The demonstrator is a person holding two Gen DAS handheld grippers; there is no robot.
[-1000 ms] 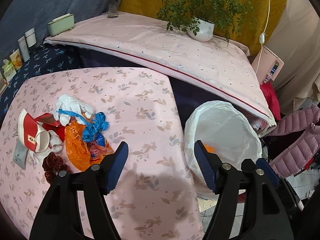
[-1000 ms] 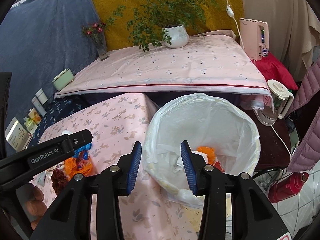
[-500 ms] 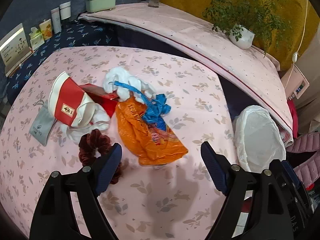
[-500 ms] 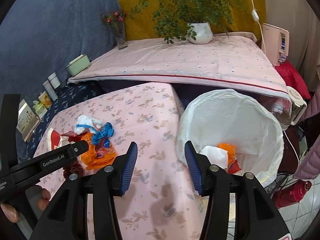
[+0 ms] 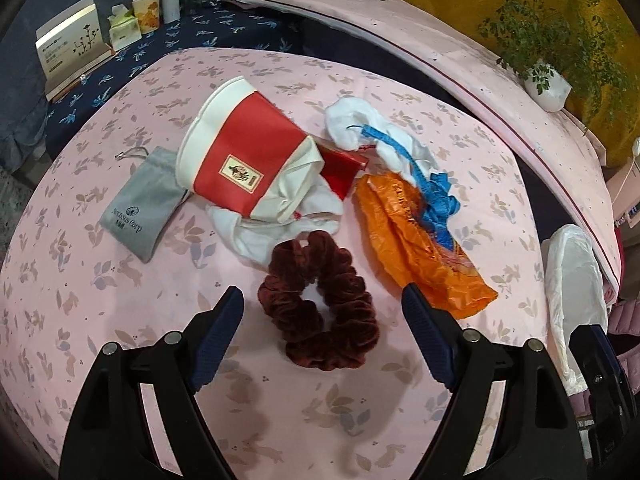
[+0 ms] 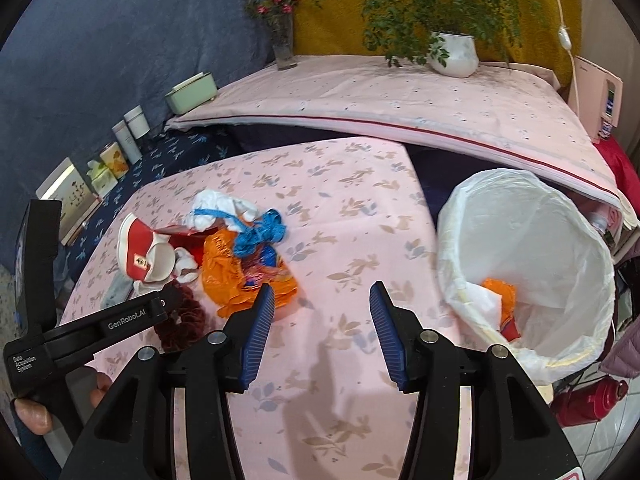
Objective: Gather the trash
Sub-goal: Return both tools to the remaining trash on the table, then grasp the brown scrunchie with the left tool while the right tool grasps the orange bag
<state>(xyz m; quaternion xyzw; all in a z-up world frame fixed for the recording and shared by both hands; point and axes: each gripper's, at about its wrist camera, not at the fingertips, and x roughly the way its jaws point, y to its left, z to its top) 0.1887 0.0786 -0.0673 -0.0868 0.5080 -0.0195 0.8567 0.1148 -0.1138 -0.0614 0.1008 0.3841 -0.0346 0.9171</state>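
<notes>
Apparently bare cloth surrounds scrunchie [image 5: 320, 300]; bin [image 6: 528, 272] hugs table edge [image 6: 424, 216].

The left gripper [image 5: 322, 308] points steeply down. Its two blue-tipped fingers [image 5: 218, 330] stand wide apart, and nothing is held between them. The right gripper [image 6: 322, 312] tilts down too. Its fingers are partly apart and hold nothing. In the right wrist view, a hand [image 6: 34, 414] grips the handle of the left gripper at the lower left.
</notes>
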